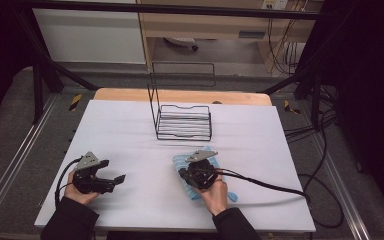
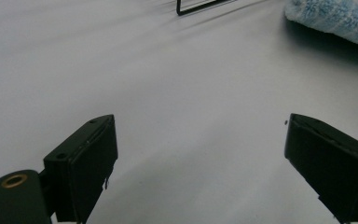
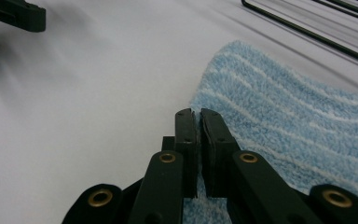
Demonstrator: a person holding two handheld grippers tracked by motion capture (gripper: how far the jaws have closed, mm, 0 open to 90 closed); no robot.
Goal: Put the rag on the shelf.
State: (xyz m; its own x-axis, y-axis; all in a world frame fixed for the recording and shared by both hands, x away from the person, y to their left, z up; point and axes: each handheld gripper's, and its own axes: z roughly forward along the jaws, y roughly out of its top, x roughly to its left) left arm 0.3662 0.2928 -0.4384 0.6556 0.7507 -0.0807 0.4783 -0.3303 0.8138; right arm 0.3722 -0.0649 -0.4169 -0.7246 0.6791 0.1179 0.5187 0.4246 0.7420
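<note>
High view: your right gripper (image 1: pixel 192 172) sits over the blue striped terry towel (image 1: pixel 182 165), near-centre on the white table sheet (image 1: pixel 130 130). Right gripper view has the jaws clenched together at the towel's left edge (image 3: pixel 279 116); can't tell if any cloth is pinched between them. Your left gripper (image 1: pixel 112 172) is near-left, jaws released wide, nothing between them, bare sheet ahead. Black wire rack (image 1: pixel 184 122) stands far-centre, well apart from the towel. Open room left of the towel and along the near edge.
</note>
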